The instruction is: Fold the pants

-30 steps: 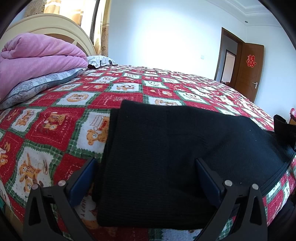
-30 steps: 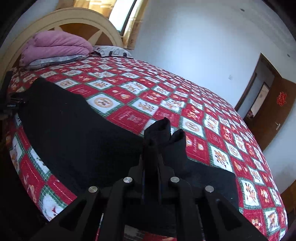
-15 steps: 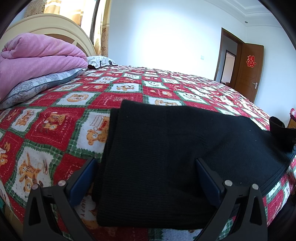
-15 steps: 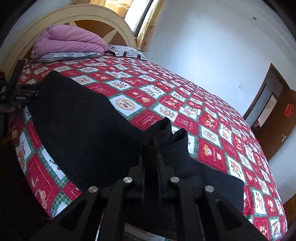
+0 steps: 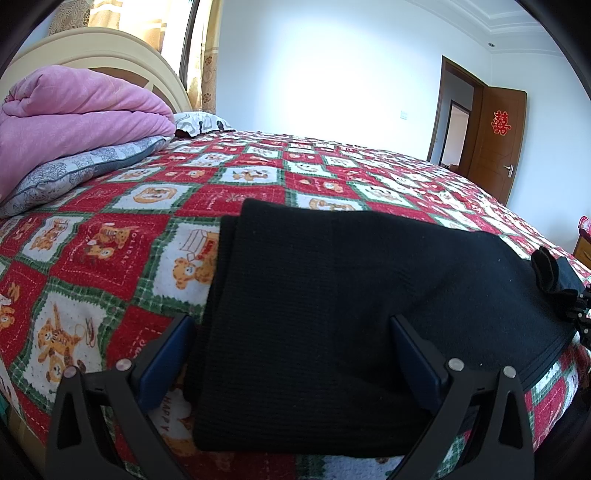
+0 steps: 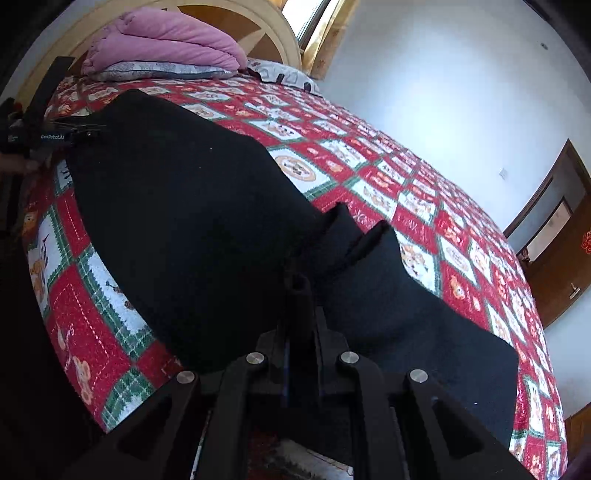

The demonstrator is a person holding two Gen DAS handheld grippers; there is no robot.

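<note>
Black pants (image 5: 332, 295) lie flat on the red, white and green patchwork quilt (image 5: 110, 240) near the bed's front edge. My left gripper (image 5: 291, 354) is open, its blue-padded fingers (image 5: 170, 354) standing wide apart on either side of the pants' near end without pressing it. My right gripper (image 6: 301, 286) is shut on a bunched pinch of the pants (image 6: 184, 221), and two peaks of cloth rise just past its tips. In the left wrist view the right gripper (image 5: 569, 306) shows at the far right edge with that bunch. In the right wrist view the left gripper (image 6: 55, 134) shows at the far left.
A folded pink blanket (image 5: 74, 110) rests on a grey pillow (image 5: 74, 170) at the cream headboard (image 6: 258, 22). A brown door (image 5: 495, 140) stands open at the back right. The bed's edge drops off just in front of both grippers.
My right gripper has carried its pinch of cloth lower and toward the headboard end, rolling a little. The left gripper and the pants under it have stayed still.
</note>
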